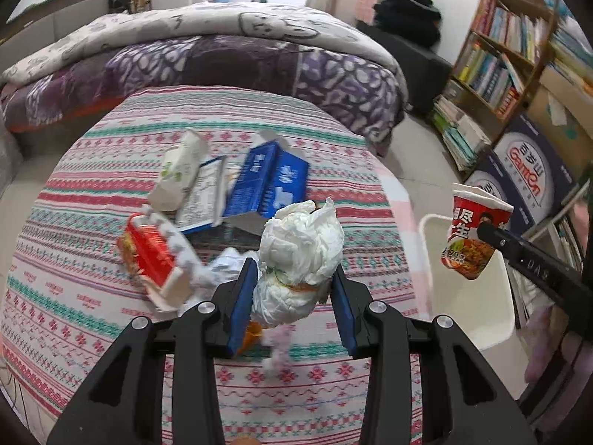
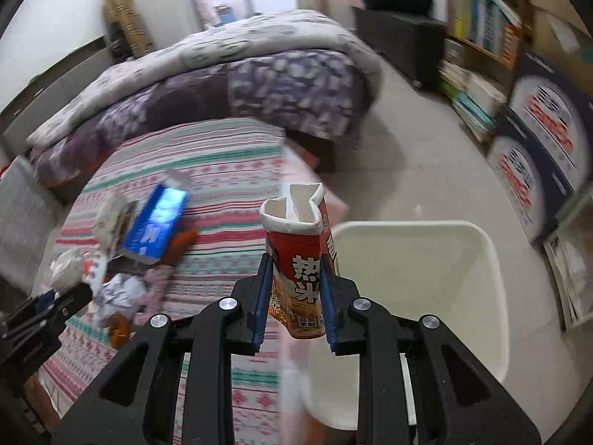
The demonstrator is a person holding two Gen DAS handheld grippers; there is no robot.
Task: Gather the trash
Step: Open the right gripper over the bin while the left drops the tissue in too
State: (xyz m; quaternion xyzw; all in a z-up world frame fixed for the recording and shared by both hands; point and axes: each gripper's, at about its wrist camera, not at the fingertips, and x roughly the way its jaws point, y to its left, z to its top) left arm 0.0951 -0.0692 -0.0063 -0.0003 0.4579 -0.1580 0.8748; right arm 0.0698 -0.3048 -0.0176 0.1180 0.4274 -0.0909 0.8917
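My left gripper [image 1: 294, 278] is shut on a crumpled white tissue wad [image 1: 300, 256], held above the striped tablecloth [image 1: 92, 296]. My right gripper [image 2: 294, 282] is shut on a squashed red instant-noodle cup [image 2: 296, 259], held near the left rim of the white trash bin [image 2: 426, 278]. The same noodle cup [image 1: 472, 230] shows at the right of the left wrist view over the trash bin [image 1: 478, 319]. On the cloth lie a blue carton [image 1: 267, 181], a white-green pack [image 1: 178, 174], a red box [image 1: 152, 252] and crumpled paper [image 2: 118, 293].
A bed with a purple quilt [image 1: 222, 63] stands behind the table. Bookshelves [image 1: 500, 55] and stacked blue-white cardboard boxes [image 1: 530, 174] line the right wall. An orange scrap [image 2: 120, 330] lies near the table's front. Pale floor [image 2: 407, 148] lies between bed and shelves.
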